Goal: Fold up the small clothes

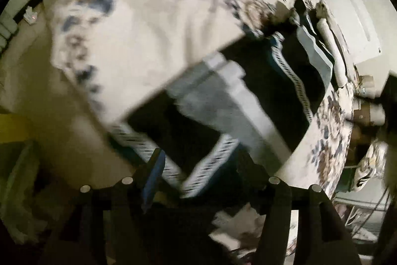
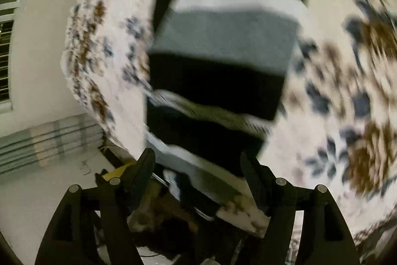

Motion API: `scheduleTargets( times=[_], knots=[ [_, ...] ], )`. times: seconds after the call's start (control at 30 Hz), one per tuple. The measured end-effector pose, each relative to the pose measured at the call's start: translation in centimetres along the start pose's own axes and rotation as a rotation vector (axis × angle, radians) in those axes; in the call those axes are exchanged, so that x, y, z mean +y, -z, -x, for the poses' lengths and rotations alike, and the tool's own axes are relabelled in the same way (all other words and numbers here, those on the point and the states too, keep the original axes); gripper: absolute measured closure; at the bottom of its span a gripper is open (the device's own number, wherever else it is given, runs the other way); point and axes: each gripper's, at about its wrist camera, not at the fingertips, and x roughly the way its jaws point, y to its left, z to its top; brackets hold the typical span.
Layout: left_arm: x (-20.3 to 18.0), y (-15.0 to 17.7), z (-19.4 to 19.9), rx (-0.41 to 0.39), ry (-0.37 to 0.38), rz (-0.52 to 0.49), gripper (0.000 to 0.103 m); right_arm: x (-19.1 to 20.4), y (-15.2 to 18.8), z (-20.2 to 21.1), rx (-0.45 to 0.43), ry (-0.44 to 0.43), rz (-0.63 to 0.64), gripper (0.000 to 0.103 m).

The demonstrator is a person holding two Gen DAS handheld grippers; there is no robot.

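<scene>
Both views look steeply down onto a bed covered by a cream sheet with brown and blue flowers. Both pictures are blurred.

A folded garment lies on the sheet. It is black with a wide grey band, a paler band beside the grey, and a white trim with small dark marks. In the left view it runs slantwise from the upper right down to the lower middle, its near end just above the fingers. In the right view the same garment fills the middle of the picture, lying flat with its near edge at the bed's edge.

The left gripper hangs over the near end of the garment. Its black jaws stand apart, with cloth seen between them, but no pad presses on it. One finger shows a blue face.

The right gripper also stands wide, its two black fingers on either side of the garment's near edge, not clamping it.

Beyond the bed are a pale floor and a white wall.
</scene>
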Motion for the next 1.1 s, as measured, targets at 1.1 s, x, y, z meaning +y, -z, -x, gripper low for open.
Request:
scheduleTargets(
  times=[1.1],
  knots=[
    [-5.3,-0.2,-8.5,0.038,-0.227,-0.181,0.085,-7.1,8.8,-8.1,-0.015,0.096,-0.158,0.03]
  ],
)
